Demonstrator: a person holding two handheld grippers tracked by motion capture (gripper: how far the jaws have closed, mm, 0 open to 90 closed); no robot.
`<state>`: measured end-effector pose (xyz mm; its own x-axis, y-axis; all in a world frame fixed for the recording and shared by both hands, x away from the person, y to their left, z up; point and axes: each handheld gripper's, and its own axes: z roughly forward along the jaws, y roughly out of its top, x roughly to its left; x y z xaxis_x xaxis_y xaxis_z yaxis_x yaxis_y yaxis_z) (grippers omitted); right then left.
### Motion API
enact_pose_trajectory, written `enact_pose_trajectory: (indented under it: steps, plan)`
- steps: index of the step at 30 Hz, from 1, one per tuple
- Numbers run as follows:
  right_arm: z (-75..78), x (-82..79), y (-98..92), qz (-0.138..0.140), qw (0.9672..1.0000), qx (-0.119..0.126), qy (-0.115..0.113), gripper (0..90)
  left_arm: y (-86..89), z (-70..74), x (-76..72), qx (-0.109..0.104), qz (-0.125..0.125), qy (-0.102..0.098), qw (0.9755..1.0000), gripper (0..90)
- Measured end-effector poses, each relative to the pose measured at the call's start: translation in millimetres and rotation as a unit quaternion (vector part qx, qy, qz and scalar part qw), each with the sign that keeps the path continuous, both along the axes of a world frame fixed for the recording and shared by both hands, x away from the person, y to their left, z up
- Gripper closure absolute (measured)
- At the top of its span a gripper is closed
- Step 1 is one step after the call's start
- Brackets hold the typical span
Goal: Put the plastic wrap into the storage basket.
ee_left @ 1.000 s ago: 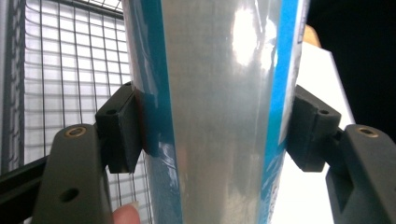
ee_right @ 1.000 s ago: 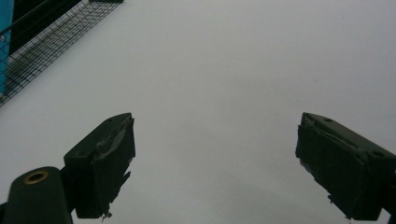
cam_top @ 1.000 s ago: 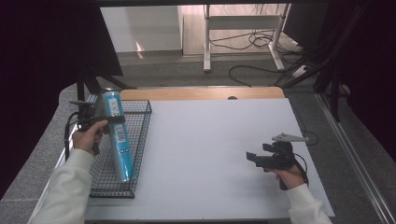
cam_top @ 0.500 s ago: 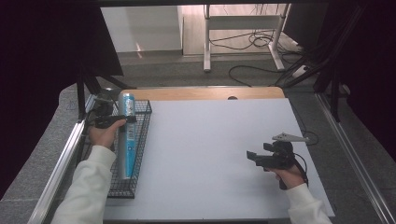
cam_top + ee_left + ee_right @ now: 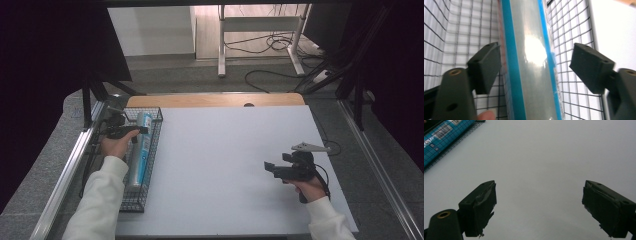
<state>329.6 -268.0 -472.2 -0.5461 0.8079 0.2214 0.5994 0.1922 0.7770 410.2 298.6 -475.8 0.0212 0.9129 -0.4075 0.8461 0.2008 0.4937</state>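
A long blue and silver tube [image 5: 140, 150] lies lengthwise in a black wire basket [image 5: 131, 202] at the table's left edge. My left gripper [image 5: 137, 131] hovers over the tube's far half. In the left gripper view the tube [image 5: 531, 62] runs between the two jaws with a gap on each side, so the left gripper [image 5: 534, 62] is open. My right gripper [image 5: 270, 167] rests low over the white table [image 5: 225, 150] at the right, pointing left. It stands open [image 5: 539, 210] with nothing between its jaws, and the tube [image 5: 441, 135] shows far off at upper left.
A strip of bare wood [image 5: 215, 100] runs along the table's far edge. Beyond it are a floor with cables [image 5: 270, 45] and a metal stand [image 5: 260, 22]. A metal rail [image 5: 65, 175] borders the table on the left.
The left hand carried the tube from a raised, tilted hold down into the basket. The tube now lies flat and the jaws stand apart from it. The right gripper stayed put.
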Motion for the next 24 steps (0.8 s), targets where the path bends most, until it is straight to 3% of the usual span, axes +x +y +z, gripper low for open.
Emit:
enact_pose_trajectory:
  steps: [5, 8, 10, 12, 18, 22, 24]
  plan:
    - [1.0, -1.7, 0.3, 0.0, 1.0, 0.001, -0.002, 12.5, -7.8, 20.0, -17.7, 0.03, -0.024, -0.038, 0.9985, 17.2]
    - [2.1, -3.2, -0.6, 0.003, 1.0, 0.0, -0.003, 12.6, -11.7, 35.3, -38.5, 0.052, -0.056, -0.07, 0.9946, 16.8]
    - [2.6, -3.8, -1.5, 0.003, 1.0, -0.001, -0.007, 12.6, -15.9, 45.9, -56.7, 0.056, -0.093, -0.094, 0.9896, 16.9]
    - [2.9, -4.6, -2.3, 0.005, 0.9999, -0.002, -0.01, 12.6, -19.2, 55.0, -78.0, 0.052, -0.129, -0.123, 0.9827, 16.8]
    - [4.6, -12.2, -1.3, 0.022, 0.9993, -0.013, -0.029, 12.5, -34.2, 64.1, -141.1, 0.034, -0.198, -0.18, 0.963, 16.8]
    - [5.6, -22.3, 1.2, 0.04, 0.9977, -0.023, -0.05, 12.5, -46.6, 58.5, -165.1, -0.003, -0.224, -0.197, 0.9543, 16.9]
    - [3.6, -27.2, 2.6, 0.053, 0.9965, -0.028, -0.058, 12.5, -54.6, 51.7, -171.5, 0.005, -0.222, -0.202, 0.9538, 17.0]
